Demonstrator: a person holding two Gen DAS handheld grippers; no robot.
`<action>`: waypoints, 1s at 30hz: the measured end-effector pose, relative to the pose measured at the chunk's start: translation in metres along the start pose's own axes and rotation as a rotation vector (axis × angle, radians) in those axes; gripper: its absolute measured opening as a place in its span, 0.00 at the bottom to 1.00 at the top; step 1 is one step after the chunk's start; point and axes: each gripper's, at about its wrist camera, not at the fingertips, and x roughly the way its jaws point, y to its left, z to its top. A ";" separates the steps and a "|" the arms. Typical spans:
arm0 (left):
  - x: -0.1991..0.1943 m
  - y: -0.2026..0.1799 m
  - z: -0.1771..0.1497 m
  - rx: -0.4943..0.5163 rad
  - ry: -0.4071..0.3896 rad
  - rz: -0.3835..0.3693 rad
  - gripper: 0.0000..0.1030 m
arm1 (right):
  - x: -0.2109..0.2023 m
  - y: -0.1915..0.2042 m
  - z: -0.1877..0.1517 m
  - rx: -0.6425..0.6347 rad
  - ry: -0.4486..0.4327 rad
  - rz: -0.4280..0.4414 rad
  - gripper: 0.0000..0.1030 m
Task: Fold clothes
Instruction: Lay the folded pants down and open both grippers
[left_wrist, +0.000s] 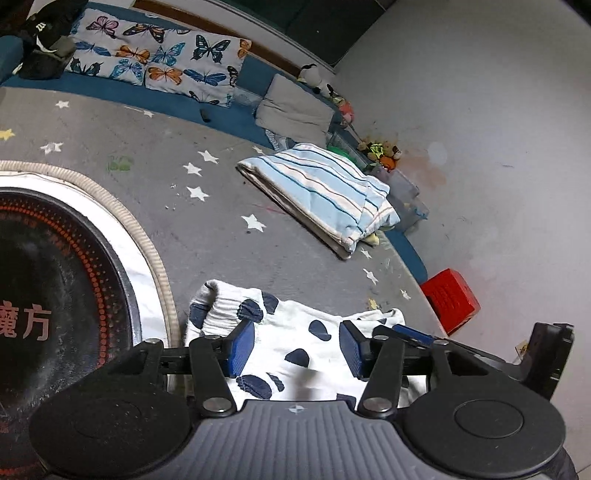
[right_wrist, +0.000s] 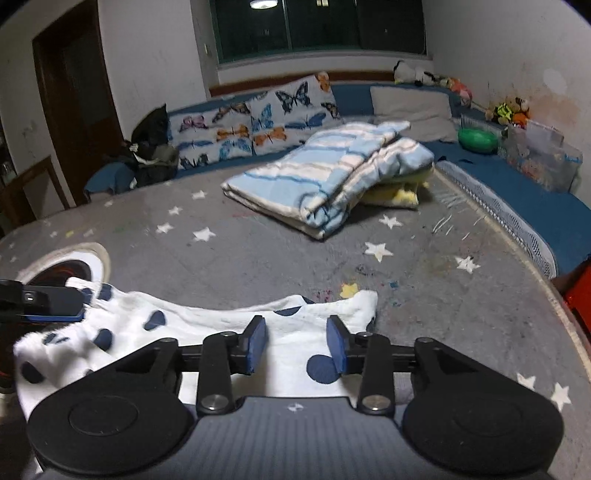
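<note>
White navy-spotted garment (right_wrist: 207, 332) lies flat-ish along the near edge of the grey star mat (right_wrist: 295, 251), ribbed end just beside the round heater (left_wrist: 55, 295) at the mat's left edge; a folded striped blanket (right_wrist: 325, 177) sits well apart toward the far right corner. Left gripper (left_wrist: 297, 349) and right gripper (right_wrist: 296, 341) both hover over it with jaws wide, gripping nothing. Fits either lining up a pinch for a fold or having just let go; can't tell how many layers it's in, so no call on the next move.
</note>
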 end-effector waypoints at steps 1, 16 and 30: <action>-0.003 -0.002 -0.002 0.013 -0.002 -0.001 0.53 | 0.003 0.000 0.000 -0.001 0.005 0.000 0.40; -0.041 -0.034 -0.041 0.197 -0.025 -0.010 0.54 | -0.078 0.052 -0.047 -0.125 -0.063 0.091 0.61; -0.054 -0.040 -0.064 0.257 -0.041 0.021 0.69 | -0.111 0.054 -0.098 -0.083 -0.110 0.029 0.68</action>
